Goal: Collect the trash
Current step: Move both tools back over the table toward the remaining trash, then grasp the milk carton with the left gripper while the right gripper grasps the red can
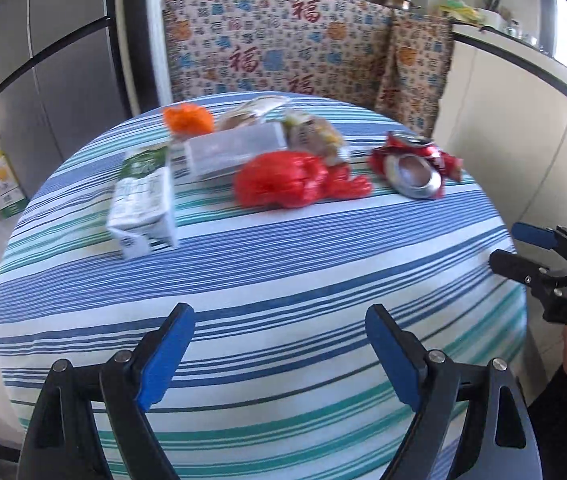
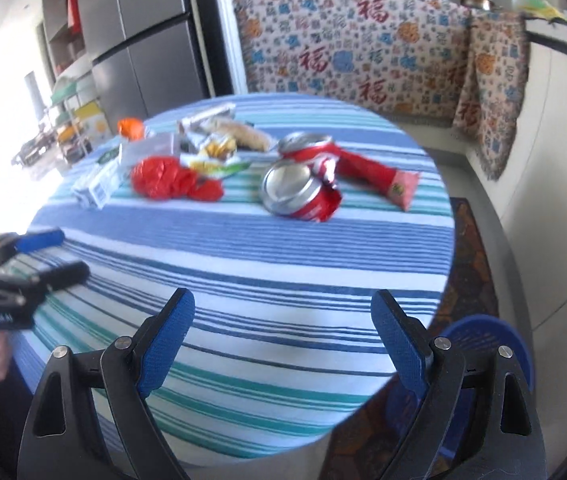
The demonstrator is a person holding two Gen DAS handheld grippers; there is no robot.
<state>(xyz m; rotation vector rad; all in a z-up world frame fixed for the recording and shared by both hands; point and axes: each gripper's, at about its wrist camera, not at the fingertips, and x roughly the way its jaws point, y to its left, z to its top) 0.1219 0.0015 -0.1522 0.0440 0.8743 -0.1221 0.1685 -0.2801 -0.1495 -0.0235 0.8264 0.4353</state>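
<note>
On striped cloth [image 2: 243, 248] lie a crumpled can [image 2: 303, 184] and glossy red bag [image 2: 163, 178].

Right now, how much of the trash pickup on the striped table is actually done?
Nothing looks collected yet. The crushed red soda can, crumpled red plastic bag, white-and-green drink carton, clear plastic box, orange wrapper and red snack packet all lie on the blue-striped tablecloth. Nothing is in hand: left gripper and right gripper both show open, empty jaws. Every piece remains.
</note>
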